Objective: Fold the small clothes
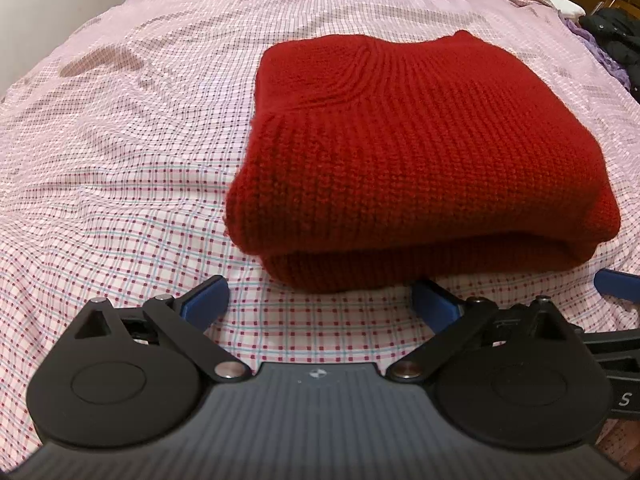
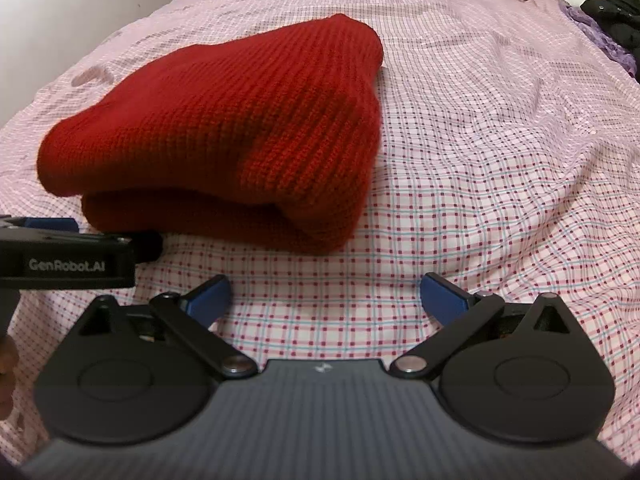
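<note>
Left wrist view: a red knitted sweater [image 1: 420, 152], folded into a thick, roughly rectangular bundle of at least two stacked layers, lies on a bed covered by a pink checked sheet [image 1: 132, 168]. A ribbed band and a curved seam show on the bundle's upper face toward its far left corner. The bundle's rounded near edge faces the bed's near edge, and the left gripper [image 1: 320, 300] hangs above the sheet just in front of that edge. Its jaws stand wide apart, the blue fingertips [image 1: 206, 300] clear of the knit, with only checked sheet between them. A blue tip of the other tool shows at the frame's right edge.

Right wrist view: the same bundle sits to the left of centre, well apart from the bed's right edge. The right gripper [image 2: 326, 300] hovers over bare sheet near the bundle's near right corner, its jaws likewise spread wide and holding nothing; its blue fingertips [image 2: 444, 298] touch no fabric. The left gripper's black body, lettered "GenRobot.AI", enters from the left, just beside the bundle's near edge.

Toward the far right corner of the bed lie dark clothes [image 2: 618, 20] and a purple garment [image 2: 592, 32], apart from the sweater.
</note>
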A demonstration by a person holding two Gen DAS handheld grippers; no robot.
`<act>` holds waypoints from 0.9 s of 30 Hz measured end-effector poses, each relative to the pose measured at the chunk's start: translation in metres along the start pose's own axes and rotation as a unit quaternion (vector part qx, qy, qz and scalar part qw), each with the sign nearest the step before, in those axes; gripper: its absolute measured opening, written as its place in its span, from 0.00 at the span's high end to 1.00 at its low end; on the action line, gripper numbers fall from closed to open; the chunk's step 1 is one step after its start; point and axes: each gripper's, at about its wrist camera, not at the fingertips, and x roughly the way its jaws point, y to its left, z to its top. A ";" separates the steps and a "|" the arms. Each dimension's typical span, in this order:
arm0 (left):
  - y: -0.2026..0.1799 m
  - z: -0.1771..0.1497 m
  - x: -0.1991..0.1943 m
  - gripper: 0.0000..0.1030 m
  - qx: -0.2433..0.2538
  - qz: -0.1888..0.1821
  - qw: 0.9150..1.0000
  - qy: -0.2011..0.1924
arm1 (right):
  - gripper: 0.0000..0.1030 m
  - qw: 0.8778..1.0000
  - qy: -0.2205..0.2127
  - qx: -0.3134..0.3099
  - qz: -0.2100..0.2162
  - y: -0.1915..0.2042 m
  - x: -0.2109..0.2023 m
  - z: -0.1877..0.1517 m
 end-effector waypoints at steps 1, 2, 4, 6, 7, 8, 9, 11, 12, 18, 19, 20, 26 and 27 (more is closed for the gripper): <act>0.000 0.001 0.001 0.01 0.001 0.001 1.000 0.001 | 0.00 1.000 0.000 0.001 0.001 0.000 0.000 0.000; 0.000 0.001 0.001 0.01 0.001 0.001 1.000 0.002 | 0.00 1.000 0.001 0.001 0.001 -0.001 0.001 0.001; -0.001 0.001 0.002 0.01 0.002 0.003 1.000 0.001 | 0.00 1.000 0.000 0.001 0.001 -0.001 0.001 0.001; -0.002 0.000 0.002 0.01 0.004 0.003 1.000 -0.001 | 0.00 1.000 0.000 0.002 0.002 -0.001 0.001 0.001; -0.002 -0.001 0.002 0.01 0.004 0.003 1.000 -0.002 | 0.00 1.000 0.000 0.002 0.002 -0.001 0.001 0.001; -0.002 -0.001 0.002 0.01 0.005 0.004 1.000 -0.002 | 0.00 1.000 0.000 0.002 0.003 -0.001 0.001 0.001; -0.002 -0.001 0.002 0.01 0.005 0.004 1.000 -0.002 | 0.00 1.000 0.000 0.003 0.003 -0.001 0.001 0.001; -0.002 -0.002 0.003 0.01 0.006 0.003 1.000 -0.003 | 0.00 1.000 0.000 0.003 0.003 -0.002 0.001 0.001; -0.002 -0.002 0.002 0.01 0.007 0.003 1.000 -0.003 | 0.00 1.000 0.000 0.003 0.003 -0.002 0.001 0.001; -0.002 -0.002 0.001 0.01 0.006 0.003 1.000 -0.002 | 0.00 1.000 0.000 0.004 0.003 -0.002 0.001 0.001; -0.002 -0.002 0.001 0.01 0.006 0.004 1.000 -0.002 | 0.00 1.000 0.000 0.003 0.003 -0.002 0.001 0.001; -0.002 -0.002 0.001 0.01 0.007 0.004 1.000 -0.002 | 0.00 1.000 0.000 0.003 0.003 -0.002 0.001 0.001; -0.002 -0.002 0.002 0.01 0.007 0.005 1.000 -0.002 | 0.00 1.000 0.000 0.003 0.004 -0.002 0.001 0.001; -0.002 -0.002 0.002 0.01 0.007 0.005 1.000 -0.002 | 0.00 1.000 0.000 0.003 0.004 -0.002 0.001 0.001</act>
